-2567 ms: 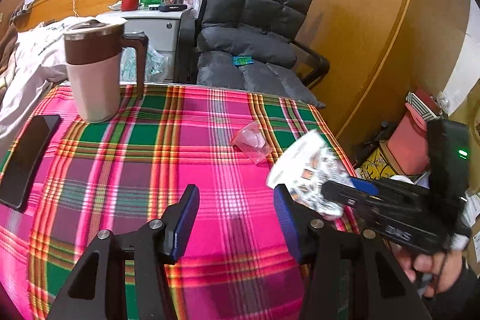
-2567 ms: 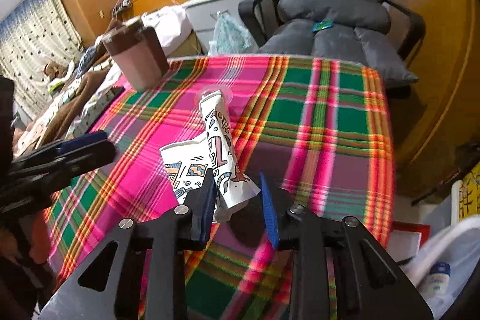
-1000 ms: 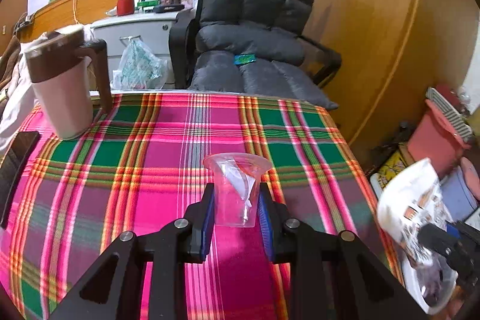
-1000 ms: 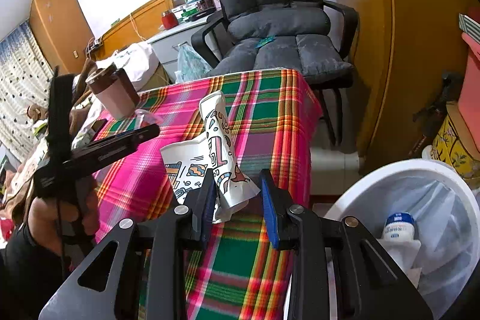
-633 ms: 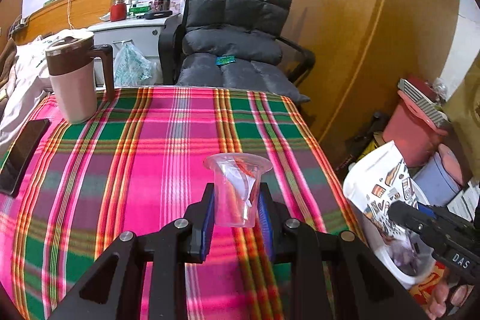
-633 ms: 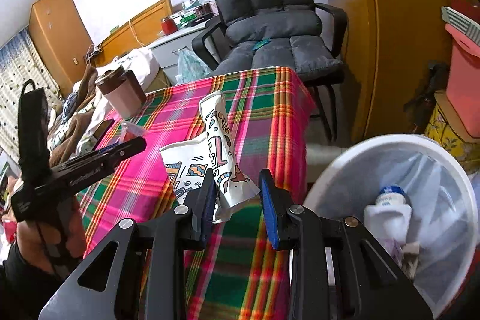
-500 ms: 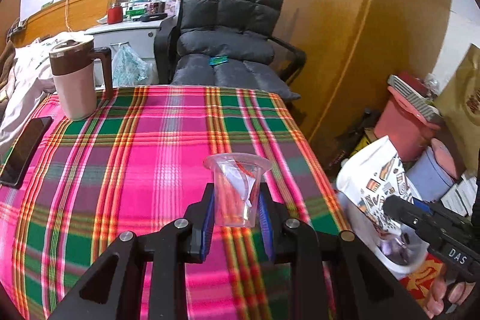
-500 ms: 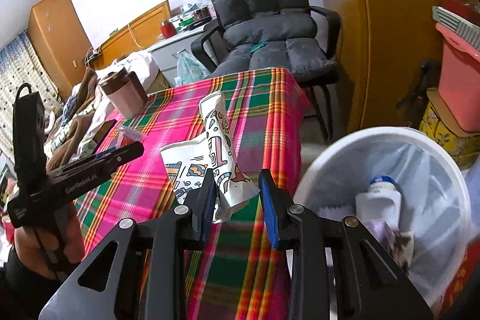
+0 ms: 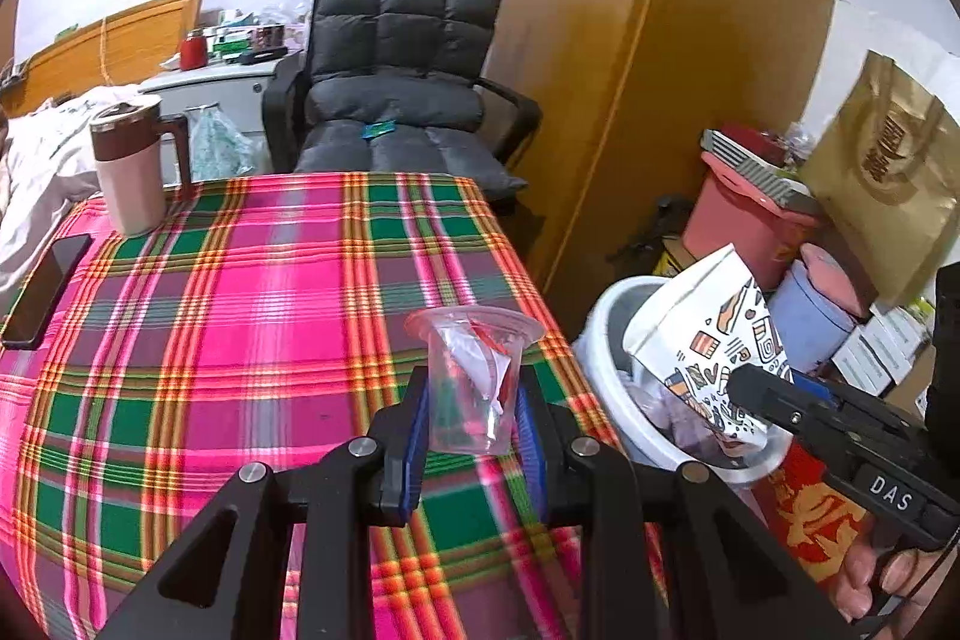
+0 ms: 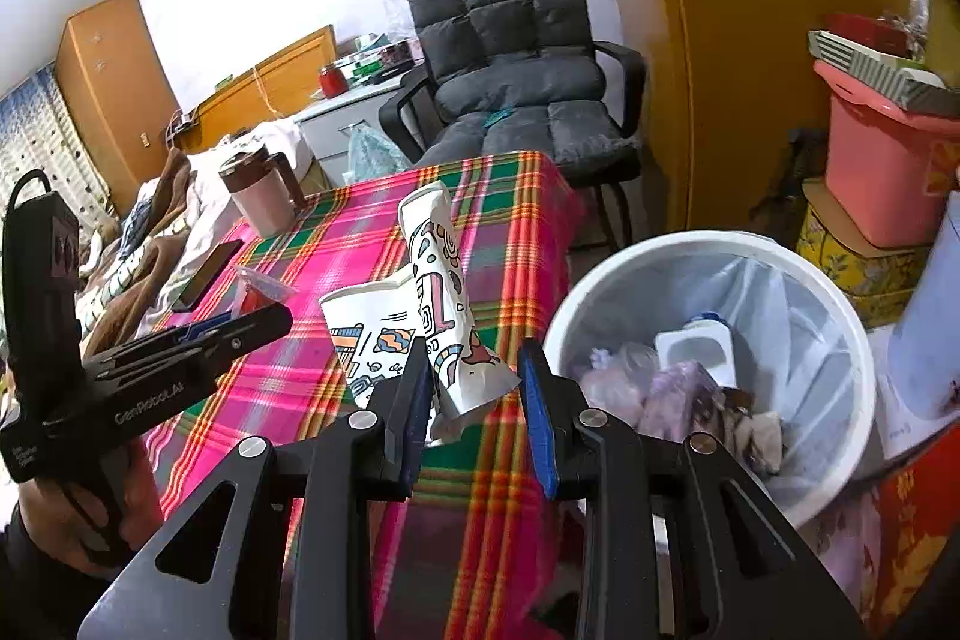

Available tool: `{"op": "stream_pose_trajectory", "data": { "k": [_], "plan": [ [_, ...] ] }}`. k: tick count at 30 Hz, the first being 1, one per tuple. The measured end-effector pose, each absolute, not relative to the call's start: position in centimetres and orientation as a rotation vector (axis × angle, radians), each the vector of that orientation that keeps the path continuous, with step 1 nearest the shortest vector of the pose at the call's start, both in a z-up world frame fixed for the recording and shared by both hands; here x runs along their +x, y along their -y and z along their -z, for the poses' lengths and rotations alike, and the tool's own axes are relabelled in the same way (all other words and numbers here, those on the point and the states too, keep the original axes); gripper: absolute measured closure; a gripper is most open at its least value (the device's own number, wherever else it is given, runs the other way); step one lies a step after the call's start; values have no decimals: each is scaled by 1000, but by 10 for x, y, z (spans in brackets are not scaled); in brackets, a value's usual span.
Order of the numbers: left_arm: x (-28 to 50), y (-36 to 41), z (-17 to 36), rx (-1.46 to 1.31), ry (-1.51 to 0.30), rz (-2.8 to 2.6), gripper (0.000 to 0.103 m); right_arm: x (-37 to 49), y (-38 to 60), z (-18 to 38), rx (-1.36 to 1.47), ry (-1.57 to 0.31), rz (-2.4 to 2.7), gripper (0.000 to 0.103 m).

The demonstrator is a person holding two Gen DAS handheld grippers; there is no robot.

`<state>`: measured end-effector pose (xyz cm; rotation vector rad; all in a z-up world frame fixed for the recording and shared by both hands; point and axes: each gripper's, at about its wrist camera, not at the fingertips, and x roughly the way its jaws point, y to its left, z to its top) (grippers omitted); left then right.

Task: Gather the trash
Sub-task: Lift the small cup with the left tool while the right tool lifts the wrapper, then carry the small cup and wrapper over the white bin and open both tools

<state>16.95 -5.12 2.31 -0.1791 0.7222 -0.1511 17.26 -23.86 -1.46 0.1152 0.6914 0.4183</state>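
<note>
The left tool is clamped on a clear plastic cup with a crumpled wrapper inside, held upright above the near right edge of the tabletop with its pink, green and orange plaid cloth. The right tool grips a crushed white paper cup printed with colourful doodles, narrow end between the blue pads; in the left wrist view that paper cup sits right over the white round trash bin lined with a pale bag, beside the tabletop. Inside the bin lie a small white bottle and crumpled scraps. On the far left of the cloth stand a brown-lidded cream mug and a dark phone. A dark grey padded chair sits beyond.
</note>
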Motion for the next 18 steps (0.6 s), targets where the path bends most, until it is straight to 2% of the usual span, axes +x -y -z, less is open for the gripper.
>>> {"op": "stream_pose_trajectory", "data": {
  "k": [18],
  "plan": [
    [198, 128, -12, -134, -756, 324, 76, 165, 298, 32, 191, -706, -270, 72]
  ]
}}
